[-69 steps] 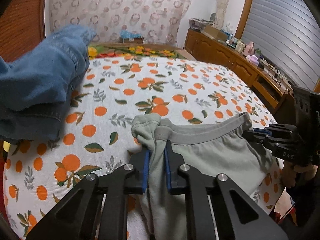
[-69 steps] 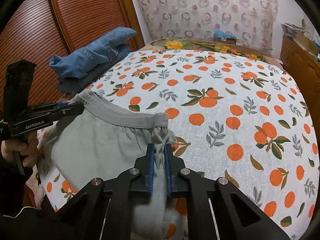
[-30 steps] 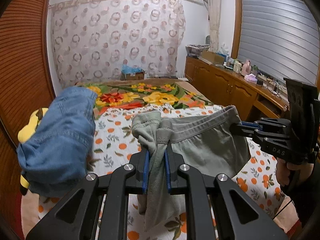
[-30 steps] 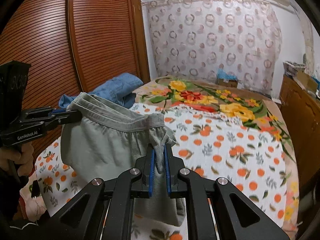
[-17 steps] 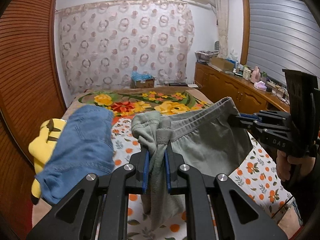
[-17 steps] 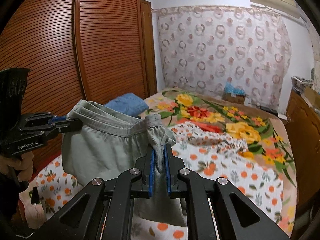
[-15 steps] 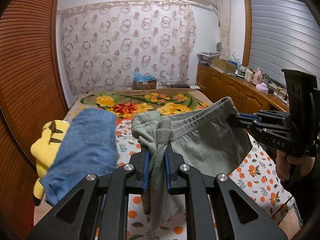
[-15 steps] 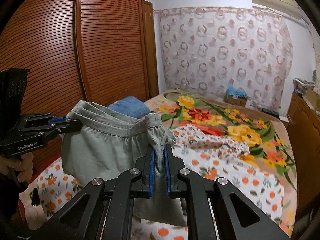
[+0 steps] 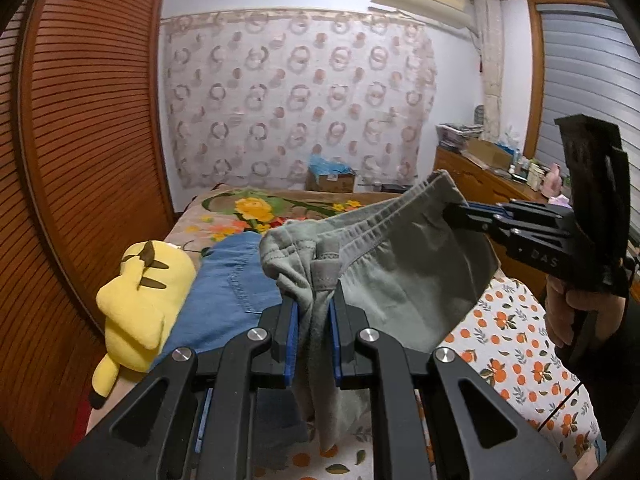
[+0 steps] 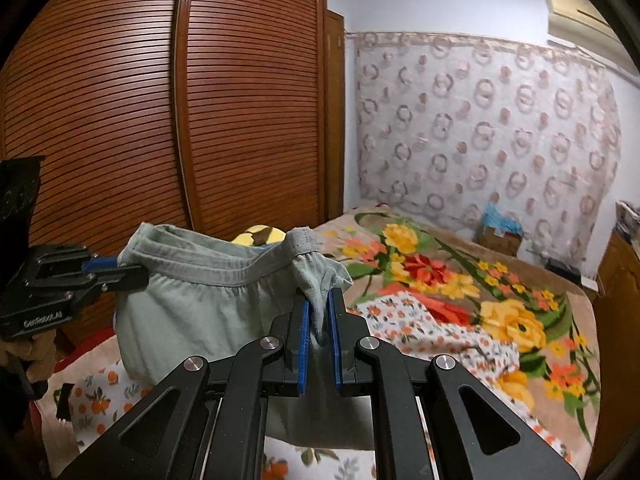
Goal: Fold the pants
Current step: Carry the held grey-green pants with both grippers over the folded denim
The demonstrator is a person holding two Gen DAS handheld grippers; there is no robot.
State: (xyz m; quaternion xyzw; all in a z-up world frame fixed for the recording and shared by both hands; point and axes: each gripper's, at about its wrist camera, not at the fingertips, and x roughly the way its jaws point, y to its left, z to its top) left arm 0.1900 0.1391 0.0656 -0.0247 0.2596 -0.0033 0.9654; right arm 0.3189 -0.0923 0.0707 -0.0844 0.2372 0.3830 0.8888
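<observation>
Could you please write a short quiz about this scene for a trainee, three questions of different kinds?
1. True or false: both grippers are shut on the waistband of the green pants.
2. Multiple choice: what lies beside the yellow plush toy on the bed? A) blue jeans B) a red towel C) a white pillow
3. Fill in: the green pants hang in the air between the left gripper and the ____ gripper.

Key: 1 true; 2 A; 3 right.
</observation>
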